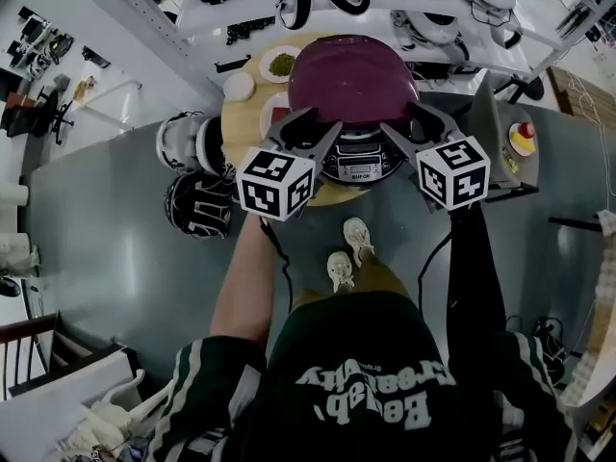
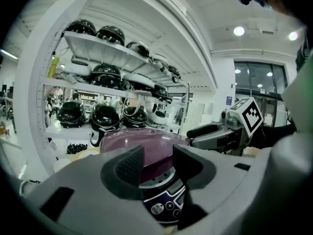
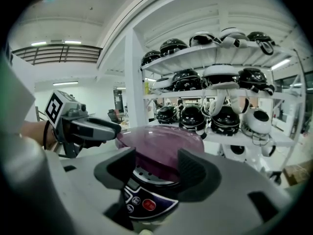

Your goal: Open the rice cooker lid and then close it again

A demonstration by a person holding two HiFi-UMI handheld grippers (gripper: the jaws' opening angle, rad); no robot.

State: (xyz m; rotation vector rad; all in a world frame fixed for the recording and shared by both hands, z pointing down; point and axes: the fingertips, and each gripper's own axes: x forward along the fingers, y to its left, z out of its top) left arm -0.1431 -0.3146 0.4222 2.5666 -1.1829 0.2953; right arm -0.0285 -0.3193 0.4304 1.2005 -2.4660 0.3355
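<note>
Rice cooker (image 1: 358, 165) on round surface (image 1: 239, 123), purple lid (image 1: 351, 77) ajar, left gripper (image 1: 316, 123) and right gripper (image 1: 404, 121) by lid's near edge, fingers wide, holding nothing

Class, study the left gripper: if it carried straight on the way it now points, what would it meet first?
Most likely the rice cooker: the open jaws of the left gripper frame its front, just under the purple lid. Nothing shows in between, though depth is hard to judge.
</note>
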